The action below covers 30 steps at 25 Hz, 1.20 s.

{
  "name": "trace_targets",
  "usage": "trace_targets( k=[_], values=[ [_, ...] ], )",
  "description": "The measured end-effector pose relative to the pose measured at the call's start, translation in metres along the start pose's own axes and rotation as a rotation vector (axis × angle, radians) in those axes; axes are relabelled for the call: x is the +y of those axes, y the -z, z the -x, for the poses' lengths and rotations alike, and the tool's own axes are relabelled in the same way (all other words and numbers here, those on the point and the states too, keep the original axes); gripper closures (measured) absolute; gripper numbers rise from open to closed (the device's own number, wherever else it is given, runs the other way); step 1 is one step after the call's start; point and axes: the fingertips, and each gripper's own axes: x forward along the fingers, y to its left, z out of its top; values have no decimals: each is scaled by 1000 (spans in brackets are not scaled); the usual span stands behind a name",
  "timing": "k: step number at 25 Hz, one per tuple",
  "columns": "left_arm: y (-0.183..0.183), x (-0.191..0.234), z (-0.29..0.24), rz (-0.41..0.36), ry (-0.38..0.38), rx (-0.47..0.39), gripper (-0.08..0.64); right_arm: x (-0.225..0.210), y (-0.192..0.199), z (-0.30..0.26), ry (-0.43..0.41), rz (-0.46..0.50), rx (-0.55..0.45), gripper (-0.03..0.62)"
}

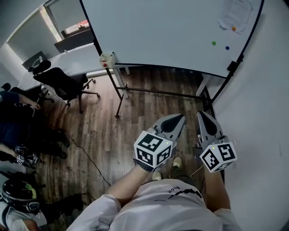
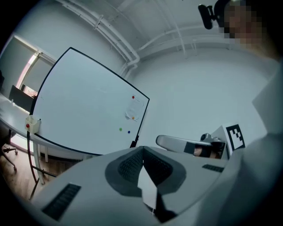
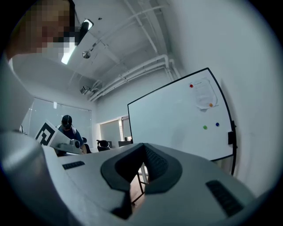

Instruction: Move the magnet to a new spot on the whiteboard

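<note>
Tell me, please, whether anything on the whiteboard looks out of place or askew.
The sheet of paper near the right edge of the whiteboard looks off: its lower edge seems crumpled by the orange magnet rather than lying flat. The green magnet and blue magnet look ordinary.

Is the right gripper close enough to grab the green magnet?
Probably not yet. The right gripper is held low near the person's body, apart from the whiteboard where the green magnet sits. Nothing blocks the way; stepping closer should do.
</note>
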Motion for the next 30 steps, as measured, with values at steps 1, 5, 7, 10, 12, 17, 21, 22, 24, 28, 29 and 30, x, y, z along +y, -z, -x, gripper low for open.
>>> trace_targets(
  k=[1,5,7,10,12,17,21,22,24,28,29,30],
  values=[
    [1,3,-1,6,-3,-1,549,-2,1,-2,-2,-1,0,583],
    [4,15,-9,12,-22,-2,549,-10,3,-15,-8,-13,5,583],
    [4,24,-19,16,-33,-1,549,-21,6,-26,-15,-22,0,583],
    [4,42,-36,23,-54,-3,549,-40,11,-48,-17,-37,13,583],
    [1,58,-47,24,-75,-11,549,-53,13,-66,-29,-46,13,583],
    [-13,92,-98,26,-113,-19,549,-102,7,-116,-51,-47,4,583],
    [-27,108,-156,12,-119,-19,549,-158,-3,-152,-58,-62,-12,583],
    [-30,112,-170,8,-121,-18,549,-172,-6,-160,-59,-60,-19,583],
    [-36,118,-198,2,-126,-19,549,-199,-13,-174,-51,-49,-25,583],
    [-42,125,-243,-9,-126,-19,549,-251,-26,-200,-28,-36,-39,582],
    [-41,126,-252,-13,-126,-13,549,-261,-26,-206,-24,-41,-41,581],
    [-41,127,-259,-15,-126,-6,549,-270,-25,-210,-20,-44,-42,581]
  ],
)
